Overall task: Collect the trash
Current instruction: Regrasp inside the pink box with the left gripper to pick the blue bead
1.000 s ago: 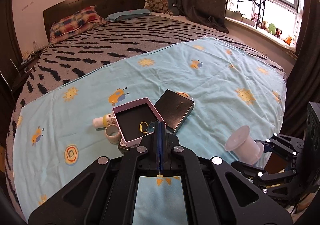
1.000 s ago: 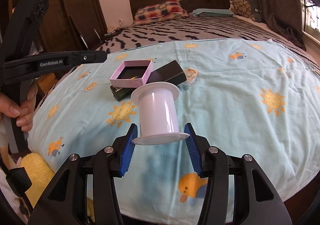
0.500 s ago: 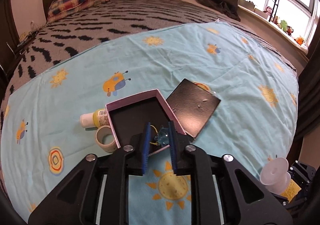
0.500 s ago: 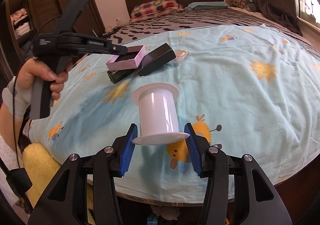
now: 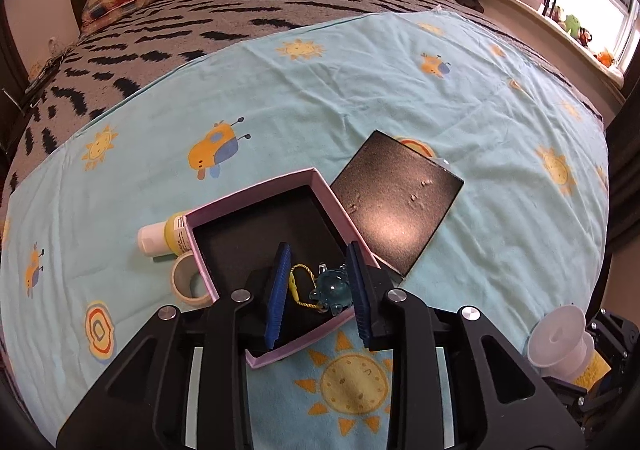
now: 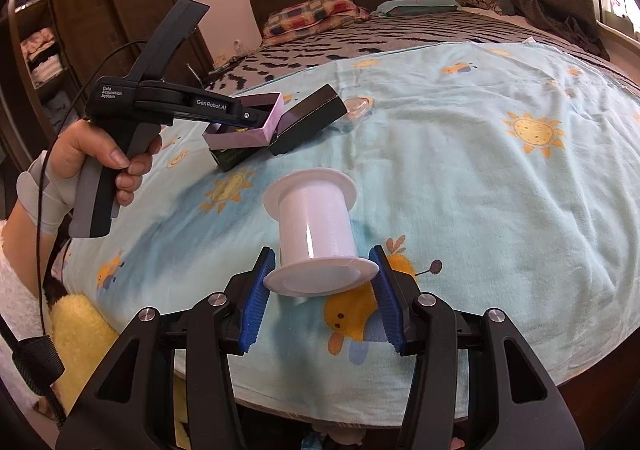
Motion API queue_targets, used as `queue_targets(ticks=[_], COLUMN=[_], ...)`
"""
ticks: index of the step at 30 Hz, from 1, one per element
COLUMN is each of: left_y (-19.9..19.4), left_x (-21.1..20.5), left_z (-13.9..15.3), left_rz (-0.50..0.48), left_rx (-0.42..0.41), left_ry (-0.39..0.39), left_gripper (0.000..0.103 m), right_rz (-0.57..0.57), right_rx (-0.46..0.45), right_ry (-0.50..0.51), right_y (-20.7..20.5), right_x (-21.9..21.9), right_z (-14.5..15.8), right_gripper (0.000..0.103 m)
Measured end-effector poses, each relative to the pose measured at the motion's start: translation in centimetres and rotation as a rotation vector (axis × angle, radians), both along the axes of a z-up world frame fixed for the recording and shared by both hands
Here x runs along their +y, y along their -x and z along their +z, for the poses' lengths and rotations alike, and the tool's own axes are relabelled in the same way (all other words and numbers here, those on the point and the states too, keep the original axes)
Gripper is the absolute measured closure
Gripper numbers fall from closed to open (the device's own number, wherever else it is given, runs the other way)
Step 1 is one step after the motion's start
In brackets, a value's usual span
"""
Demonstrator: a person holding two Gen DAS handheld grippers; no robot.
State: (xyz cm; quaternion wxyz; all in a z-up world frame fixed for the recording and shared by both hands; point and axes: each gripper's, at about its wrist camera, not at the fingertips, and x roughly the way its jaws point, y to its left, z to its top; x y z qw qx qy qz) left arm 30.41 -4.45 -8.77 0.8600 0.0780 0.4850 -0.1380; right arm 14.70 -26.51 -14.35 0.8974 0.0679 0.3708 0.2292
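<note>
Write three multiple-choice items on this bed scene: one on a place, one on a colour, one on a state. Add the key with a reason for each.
1. Where does the blue glass turtle charm lie?
A. Inside the open pink box
B. On the black lid
C. Beside the plaid pillow

2. What colour is the spool in the right tool?
A. Yellow
B. White
C. Black

3. How does the left tool stand at the charm?
A. Shut flat with nothing between its pads
B. Lifting the charm clear of the box
C. Pads either side of the charm, not pressing on it

Key:
1 A, the charm and its yellow cord rest on the box's dark floor.
2 B, the spool's flanges and core are white.
3 C, the jaws are opening and gaps show between the pads and the charm.
</note>
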Motion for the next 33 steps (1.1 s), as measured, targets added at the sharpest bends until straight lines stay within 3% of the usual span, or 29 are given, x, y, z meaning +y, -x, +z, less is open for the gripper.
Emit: queue_targets(ticks=[7, 11, 13, 15, 18, 26, 33], left_y=[1.3, 1.9, 2.0, 2.1, 2.4, 2.9, 4.5], left_x=[-1.3, -1.7, -1.7, -1.9, -2.4, -1.6, -1.0], left_z=[-0.2, -0.4, -0.6, -1.2, -1.6, -1.2, 2.0], left_rz=[-0.034, -0.04, -0.031, -0.035, -0.029, -0.015, 0.0], left_rx=[0.026, 0.022, 0.021, 0.047, 0.031, -0.006, -0.081], left_ry=[-0.062, -0.094, -0.09, -0.075, -0.096, -0.051, -0.033], left_gripper=[0.061, 0.061, 0.065, 0.083, 0.083, 0.085, 0.085], right_rz=[0.001, 0.001, 0.001, 0.002, 0.002, -0.012, -0.022], right_rx=[0.003, 0.0, 0.0, 0.0, 0.002, -0.008, -0.049], right_ry=[-0.009, -0.006, -0.009, -0.012, -0.018, -0.014, -0.017], right_y=[-0.2, -0.3, -0.3, -0.3, -0.3, 0.0, 1.4], right_x=[-0.1, 0.1, 0.0, 0.0, -0.1, -0.3, -0.7], right_z=[0.0, -0.1, -0.1, -0.1, -0.1, 0.2, 1.6], right_gripper=[0.053, 0.053, 0.053, 0.053, 0.053, 0.053, 0.053])
